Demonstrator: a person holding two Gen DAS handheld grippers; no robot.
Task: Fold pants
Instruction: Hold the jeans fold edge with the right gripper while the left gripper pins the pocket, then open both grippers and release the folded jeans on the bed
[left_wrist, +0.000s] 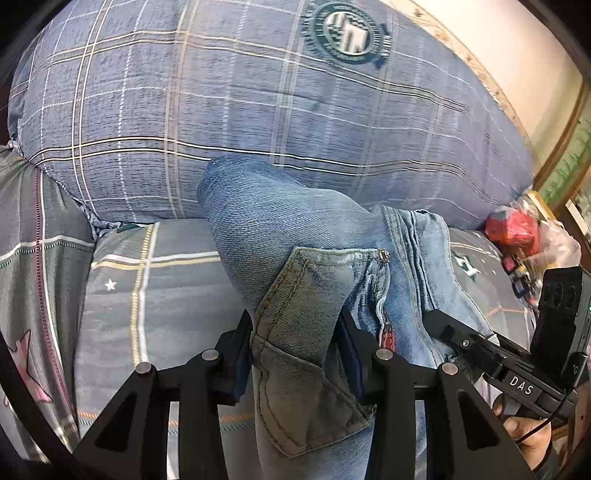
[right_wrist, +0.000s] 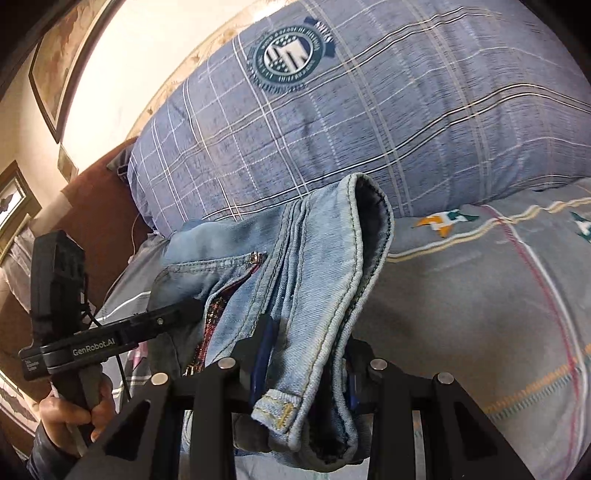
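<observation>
My left gripper (left_wrist: 295, 354) is clamped on the back-pocket panel of the faded blue denim pants (left_wrist: 280, 236); my right gripper (right_wrist: 306, 362) pinches the waistband beside it. The pants hang bunched above the checked bedsheet (left_wrist: 159, 280), near the blue plaid pillow (left_wrist: 221, 110). I worry the thick layers slip out, or the trailing leg drags and ruins the fold.

Both views are evenly and fairly brightly lit by soft indoor light. The wall (left_wrist: 517, 44) in the upper right of the left view and the upper left of the right view is blown out to a warm cream glare. Shadows are soft and fall mainly inside the folds of the jeans (right_wrist: 314, 258). Strong fisheye bending curves the pillow (left_wrist: 258, 110), and black vignette fills the corners. Edges are smeared with motion blur; the centre denim stays sharp.
</observation>
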